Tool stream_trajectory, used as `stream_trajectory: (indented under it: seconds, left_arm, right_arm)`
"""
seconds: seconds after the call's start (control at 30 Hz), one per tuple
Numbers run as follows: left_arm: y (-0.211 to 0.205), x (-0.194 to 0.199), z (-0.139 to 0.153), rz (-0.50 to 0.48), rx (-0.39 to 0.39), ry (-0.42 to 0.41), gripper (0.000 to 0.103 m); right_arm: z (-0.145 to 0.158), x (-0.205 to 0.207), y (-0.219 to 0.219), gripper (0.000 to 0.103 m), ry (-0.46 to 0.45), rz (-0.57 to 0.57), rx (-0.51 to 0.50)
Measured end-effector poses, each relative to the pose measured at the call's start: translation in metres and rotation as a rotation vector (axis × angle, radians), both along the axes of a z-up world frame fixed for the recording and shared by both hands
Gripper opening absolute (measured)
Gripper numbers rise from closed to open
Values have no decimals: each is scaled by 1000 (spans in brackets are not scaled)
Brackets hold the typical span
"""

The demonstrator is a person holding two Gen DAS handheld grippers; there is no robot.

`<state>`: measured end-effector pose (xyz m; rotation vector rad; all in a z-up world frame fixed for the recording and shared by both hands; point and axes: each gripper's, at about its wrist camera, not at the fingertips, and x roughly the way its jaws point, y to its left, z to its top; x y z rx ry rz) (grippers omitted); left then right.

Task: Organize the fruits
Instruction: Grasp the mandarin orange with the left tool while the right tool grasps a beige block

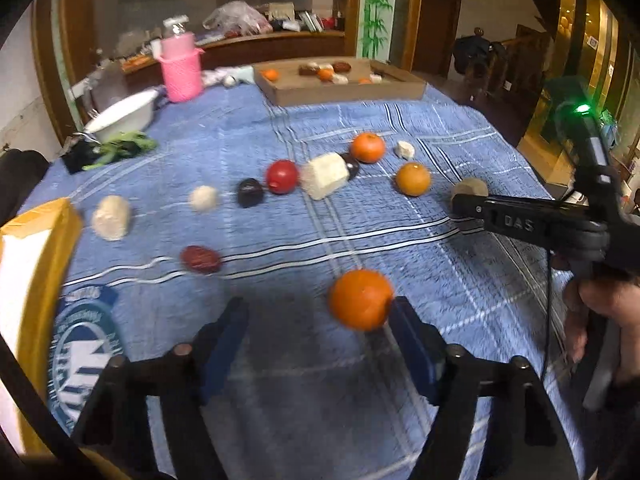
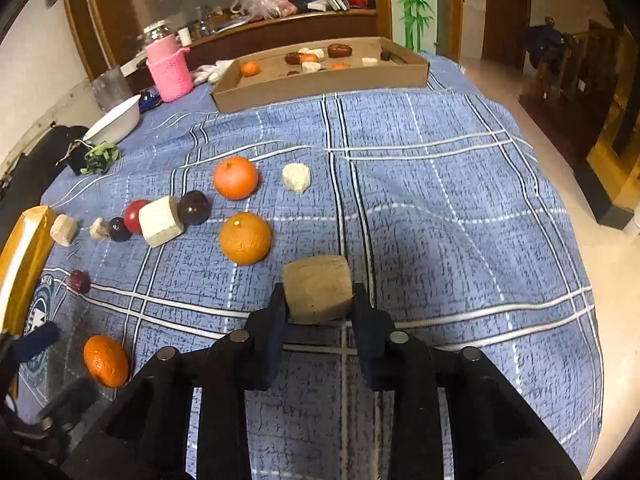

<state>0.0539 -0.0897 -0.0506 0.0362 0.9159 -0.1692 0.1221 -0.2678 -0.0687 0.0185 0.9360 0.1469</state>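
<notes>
Presently the right gripper (image 2: 318, 312) has its two black pads pressed on the flanks of a tan, blocky, rough-textured chunk (image 2: 318, 290) resting on the blue plaid cloth (image 2: 440, 208), a firm narrow grip; in my judgement the chunk should be lifted straight up before carrying toward the shallow cardboard tray (image 2: 320, 80) at the far end, so the nearby pitted orange (image 2: 245, 238) is not knocked. Meanwhile the left gripper (image 1: 320, 316) stands partly open, its right-hand pad touching or just beside a smooth orange fruit (image 1: 360, 299), which lies ungripped on the cloth and off centre, so that hand should shift toward it before closing.
</notes>
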Motion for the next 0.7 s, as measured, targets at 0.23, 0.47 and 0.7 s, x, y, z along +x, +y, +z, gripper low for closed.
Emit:
stream_trajectory:
  seconds: [0.23, 0.47, 0.7]
  left_arm:
    - [-22, 14, -14, -17, 34, 12, 36]
    - [8, -6, 2, 16, -13, -19, 35]
    - [67, -39, 29, 122, -31, -69, 35]
  right_arm:
    - [1, -15, -17, 29, -18, -19, 43]
    - [17, -38, -9, 29, -61, -2, 87]
    - [37, -71, 31, 29, -110, 71, 123]
